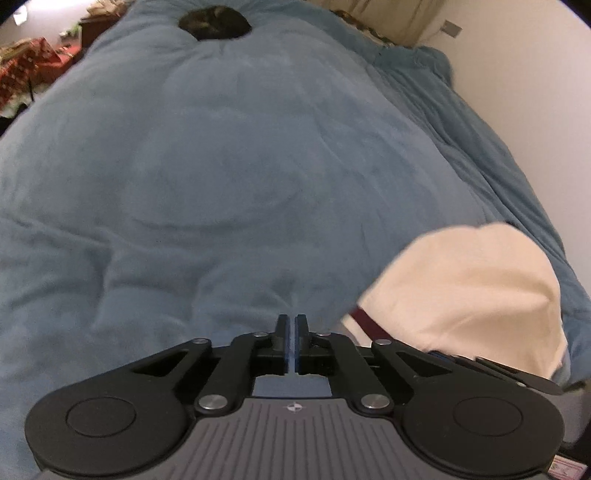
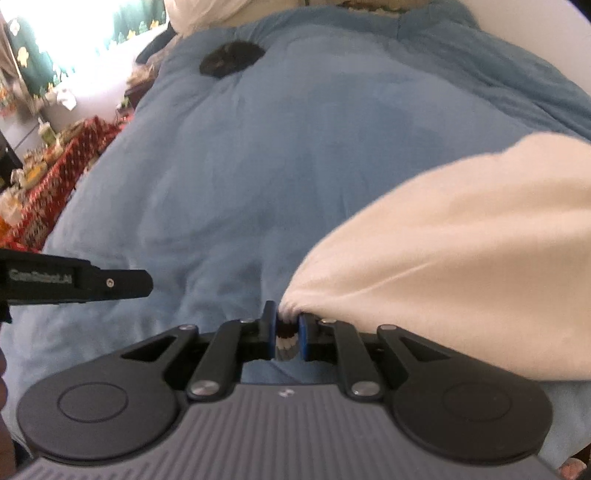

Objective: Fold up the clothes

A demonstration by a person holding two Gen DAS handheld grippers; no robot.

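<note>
Cloth (image 2: 461, 251), cream, soft and light, billows right of the right tongs (image 2: 287, 328), pinched there at a bunched edge. Left tongs (image 1: 294, 332) closed, empty; best taking an opposite edge.

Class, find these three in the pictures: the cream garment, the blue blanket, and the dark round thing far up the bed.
Cream garment (image 2: 461, 266), right wrist view, middle of the cloth.
Blue blanket (image 1: 221, 155), left wrist view, bare middle stretch.
Dark round thing (image 1: 214, 24), left wrist view, its centre.

Left gripper (image 1: 294, 325) jaws closed; right gripper (image 2: 287, 325) jaws clamped.
</note>
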